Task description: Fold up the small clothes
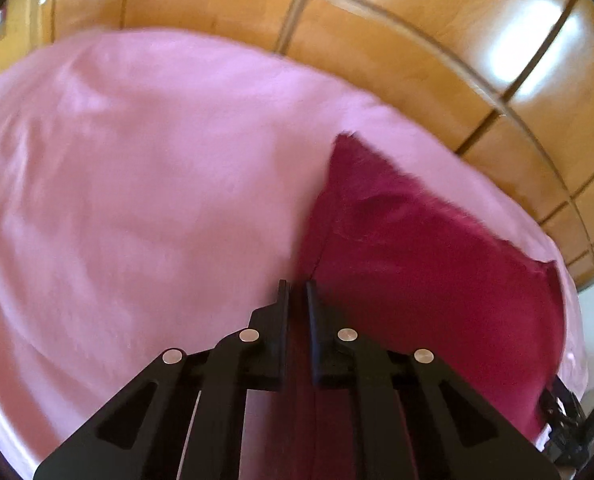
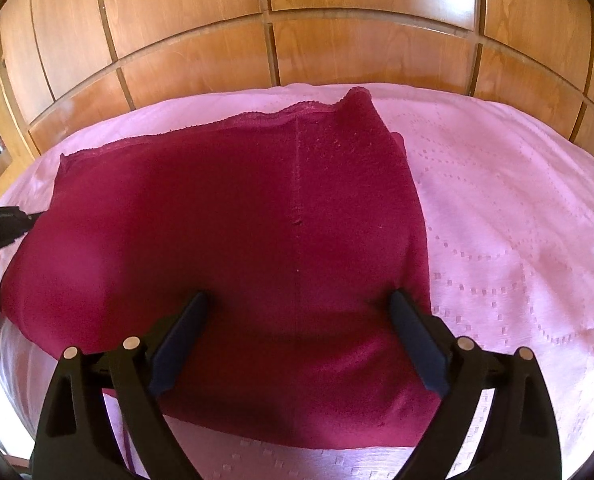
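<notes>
One crimson lace-trimmed garment lies spread on the pink bedspread. The left hand-held gripper is nearly closed, seemingly pinching the garment's edge, though blur obscures it. The right hand-held gripper hovers above it, fingers spread wide. No readable writing.

Matt crimson knit garment with lace-trimmed hem; pink bedspread, smooth cloth with woven dotted pattern; glossy varnished wood panels; matt black plastic right gripper with metal rivets.
</notes>
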Motion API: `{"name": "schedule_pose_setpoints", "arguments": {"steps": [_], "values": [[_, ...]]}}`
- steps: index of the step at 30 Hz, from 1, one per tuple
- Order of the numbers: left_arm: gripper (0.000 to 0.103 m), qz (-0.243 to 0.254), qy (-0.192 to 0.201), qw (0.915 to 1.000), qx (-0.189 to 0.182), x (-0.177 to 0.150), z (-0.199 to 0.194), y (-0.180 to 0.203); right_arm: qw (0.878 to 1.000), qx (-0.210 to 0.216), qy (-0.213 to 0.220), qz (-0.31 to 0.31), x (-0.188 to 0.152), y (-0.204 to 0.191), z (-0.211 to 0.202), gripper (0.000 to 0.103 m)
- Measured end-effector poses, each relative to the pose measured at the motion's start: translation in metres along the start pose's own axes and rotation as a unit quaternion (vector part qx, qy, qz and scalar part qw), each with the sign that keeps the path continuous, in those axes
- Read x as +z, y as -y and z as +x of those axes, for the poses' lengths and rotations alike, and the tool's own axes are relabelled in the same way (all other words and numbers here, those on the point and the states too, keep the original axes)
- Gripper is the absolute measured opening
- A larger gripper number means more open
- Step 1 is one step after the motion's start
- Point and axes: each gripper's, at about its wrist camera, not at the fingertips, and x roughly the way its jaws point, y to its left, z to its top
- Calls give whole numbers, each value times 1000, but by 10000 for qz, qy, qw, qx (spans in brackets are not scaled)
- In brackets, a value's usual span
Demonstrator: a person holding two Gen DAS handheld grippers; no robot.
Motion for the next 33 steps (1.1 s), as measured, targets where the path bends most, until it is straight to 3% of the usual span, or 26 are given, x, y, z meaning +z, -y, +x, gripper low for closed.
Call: {"name": "schedule_pose_setpoints", "arguments": {"steps": [4, 6, 10, 14, 20, 22, 24, 27, 30, 33], "values": [[7, -292, 192, 9994, 86, 1, -12, -3, 9998, -7, -205, -39, 10, -1, -4, 92], [7, -131, 509, 9980, 345, 5, -26, 8, 9999, 96, -142, 19, 20, 0, -11, 91], [8, 531, 887, 9943, 251, 15, -42, 44, 9997, 200, 102, 10, 46, -4, -12, 91], [8, 994, 669, 9921, 366, 23, -14, 70, 9999, 25, 50, -151, 79, -7, 20, 91], [7, 943, 291, 9932, 614, 42, 32, 61, 9985, -417, -359, 18, 107, 20, 78, 93], [8, 856, 194, 9948, 521, 50, 42, 52, 9972, -204, -559, 445, 105, 40, 97, 96], [7, 708, 155, 9966, 392, 55, 50, 45, 9943, 175, -436, 960, 99, 59, 102, 97], [9, 412, 198, 9987, 234, 56, 56, 37, 9954, 141, -342, 881, 96, 57, 101, 97], [9, 643, 284, 9958, 583, 52, 46, 50, 9956, 152, -325, 869, 97, 58, 101, 98], [9, 1061, 671, 9881, 884, 35, 18, 72, 9954, 194, -284, 892, 97, 60, 100, 99]]}}
